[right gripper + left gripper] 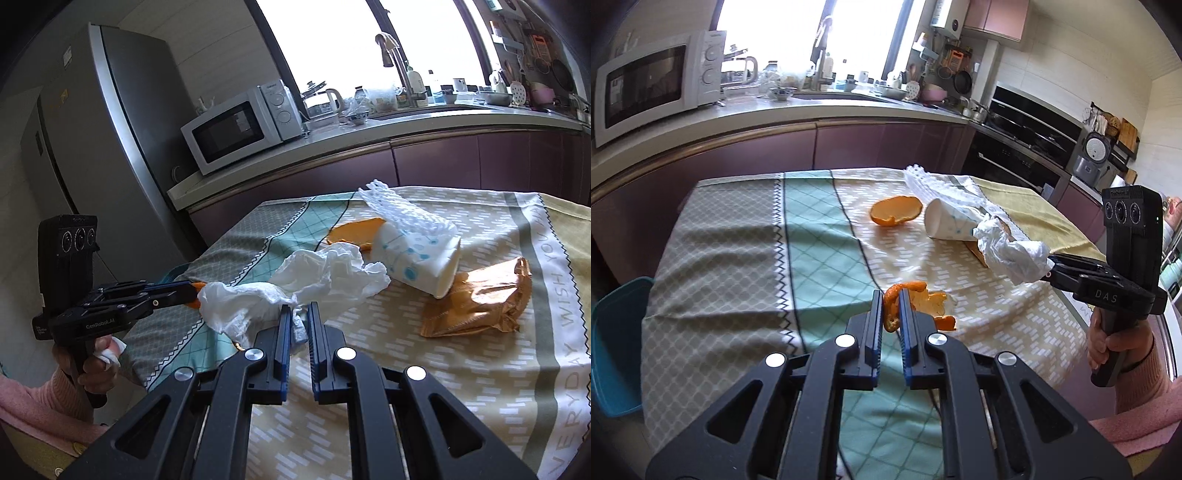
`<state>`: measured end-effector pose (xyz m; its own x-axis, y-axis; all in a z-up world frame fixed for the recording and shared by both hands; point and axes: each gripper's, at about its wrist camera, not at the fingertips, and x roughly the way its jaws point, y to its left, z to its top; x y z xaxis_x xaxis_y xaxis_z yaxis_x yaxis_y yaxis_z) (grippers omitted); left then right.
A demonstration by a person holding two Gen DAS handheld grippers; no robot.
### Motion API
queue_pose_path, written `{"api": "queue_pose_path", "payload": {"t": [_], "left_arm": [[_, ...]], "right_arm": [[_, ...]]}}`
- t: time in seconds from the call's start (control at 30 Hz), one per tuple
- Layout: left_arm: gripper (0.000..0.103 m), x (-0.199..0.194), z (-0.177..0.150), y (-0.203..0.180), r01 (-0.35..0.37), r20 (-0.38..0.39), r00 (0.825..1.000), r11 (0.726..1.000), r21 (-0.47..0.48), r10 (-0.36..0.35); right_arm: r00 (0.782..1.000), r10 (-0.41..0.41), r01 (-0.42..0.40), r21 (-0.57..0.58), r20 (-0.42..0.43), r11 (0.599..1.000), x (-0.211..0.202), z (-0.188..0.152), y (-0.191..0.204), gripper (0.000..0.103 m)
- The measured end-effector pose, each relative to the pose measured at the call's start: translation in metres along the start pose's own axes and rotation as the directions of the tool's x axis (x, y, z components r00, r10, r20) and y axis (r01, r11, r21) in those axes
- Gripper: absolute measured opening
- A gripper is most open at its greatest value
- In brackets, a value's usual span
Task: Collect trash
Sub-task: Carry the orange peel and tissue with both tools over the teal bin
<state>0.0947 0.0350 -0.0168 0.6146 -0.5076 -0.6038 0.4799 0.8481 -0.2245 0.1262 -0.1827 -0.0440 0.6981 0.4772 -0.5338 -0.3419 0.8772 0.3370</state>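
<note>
My left gripper [889, 295] is shut on a curled orange peel [923, 299] just above the tablecloth near the table's front. My right gripper [297, 310] is shut on a crumpled white tissue [295, 284], held a little above the cloth; the tissue also shows in the left wrist view [1012, 254]. On the table lie a second, cup-shaped orange peel [895, 210], a tipped white paper cup [951, 221] with blue dots, a white foam fruit net [402, 210] on the cup, and a brown shiny wrapper [480, 299].
The table wears a patterned cloth [738, 258]. A blue bin [617, 347] stands on the floor at the table's left. Behind are a counter with a microwave [653, 81], a sink, purple cabinets, an oven and a fridge [103, 129].
</note>
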Motion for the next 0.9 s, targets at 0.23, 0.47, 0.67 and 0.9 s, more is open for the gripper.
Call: {"api": "queue_pose_path", "payload": {"t": [0.23, 0.47, 0.67, 0.9], "left_arm": [[0.009, -0.062, -0.002, 0.060, -0.128, 0.084, 0.987, 0.987, -0.093, 0.136], [0.008, -0.117, -0.010, 0.129, -0.269, 0.125, 0.946, 0.940, -0.210, 0.299], [0.008, -0.148, -0.020, 0.184, -0.351, 0.120, 0.908, 0.885, -0.305, 0.401], [0.008, -0.153, -0.031, 0.231, -0.408, 0.089, 0.878, 0.834, -0.371, 0.470]], "right_arm": [[0.994, 0.094, -0.099, -0.105, -0.048, 0.990, 0.038, 0.021, 0.051, 0.008], [0.973, 0.193, -0.217, -0.218, -0.128, 0.951, 0.090, 0.042, 0.115, 0.008], [0.945, 0.254, -0.308, -0.307, -0.206, 0.900, 0.137, 0.052, 0.172, 0.008], [0.917, 0.265, -0.366, -0.368, -0.297, 0.855, 0.194, 0.057, 0.214, 0.008]]}}
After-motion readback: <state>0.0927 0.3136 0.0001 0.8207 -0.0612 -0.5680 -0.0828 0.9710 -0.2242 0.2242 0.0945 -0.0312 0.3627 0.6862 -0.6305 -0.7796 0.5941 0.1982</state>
